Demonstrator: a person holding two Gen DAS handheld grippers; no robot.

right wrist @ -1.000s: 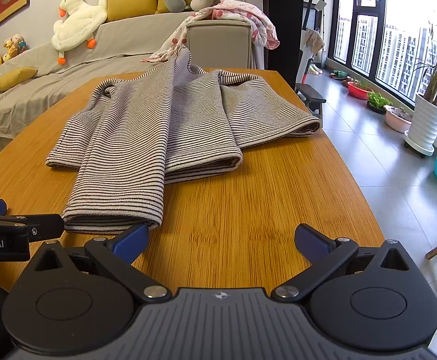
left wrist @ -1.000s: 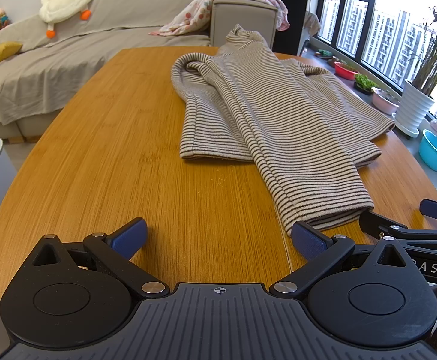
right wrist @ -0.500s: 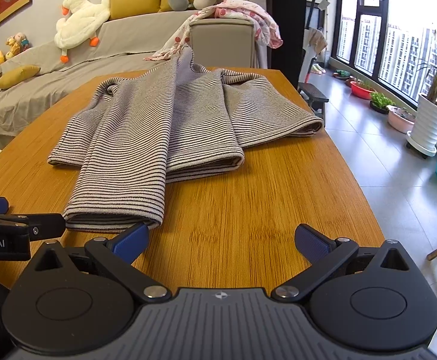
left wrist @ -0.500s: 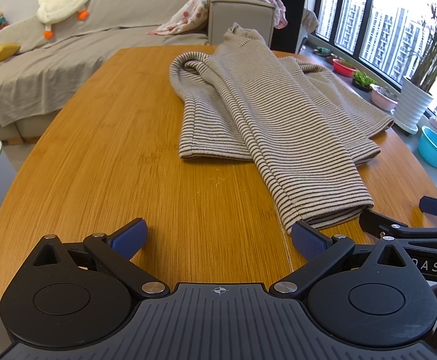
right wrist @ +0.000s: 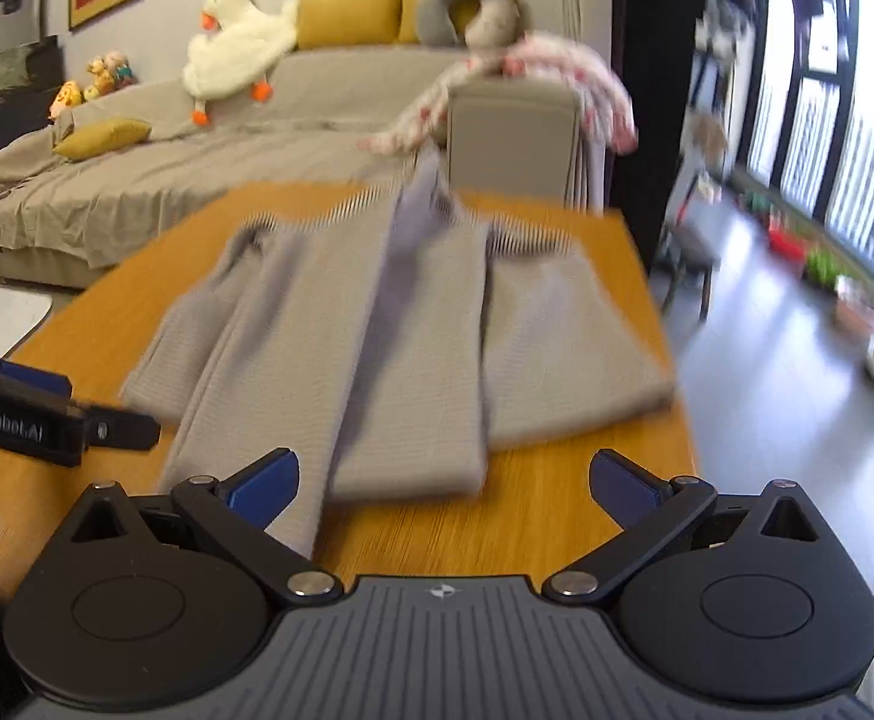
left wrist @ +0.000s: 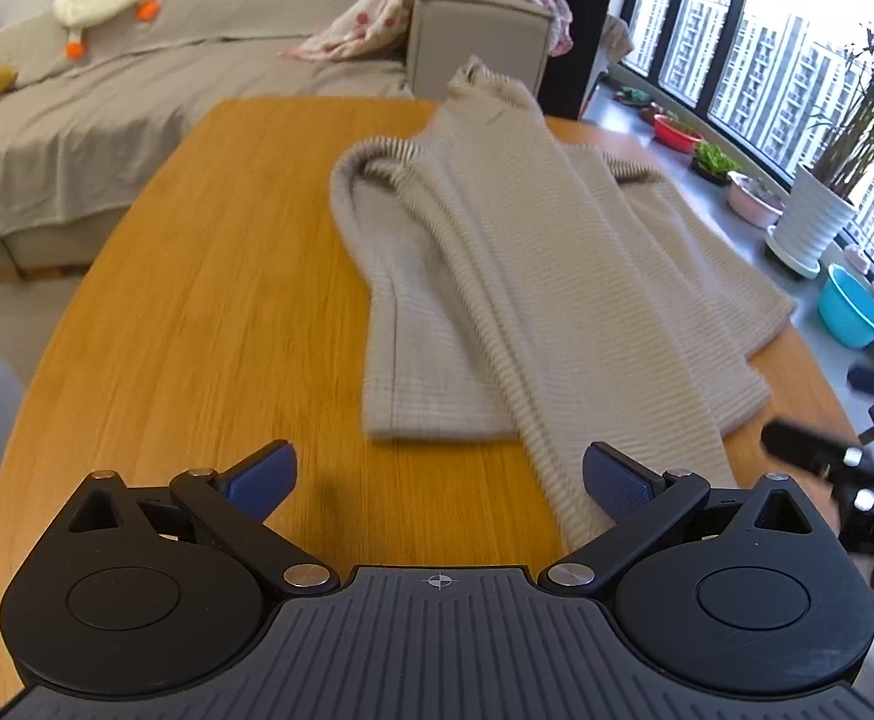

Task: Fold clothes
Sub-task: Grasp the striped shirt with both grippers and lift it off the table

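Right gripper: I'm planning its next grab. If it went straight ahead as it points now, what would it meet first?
Probably the near folded hem of the striped garment, lying just ahead between the open fingers of the right gripper. Motion blur leaves depth uncertain.

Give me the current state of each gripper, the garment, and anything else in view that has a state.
Left gripper: open, holding nothing, low over the wooden table.
Right gripper: open, holding nothing.
Striped sweater: lying flat on the table, partly folded, sleeves laid lengthwise over the body; blurred by motion.
Floral blanket: draped over the chair back.
Goose plush: lying on the sofa.
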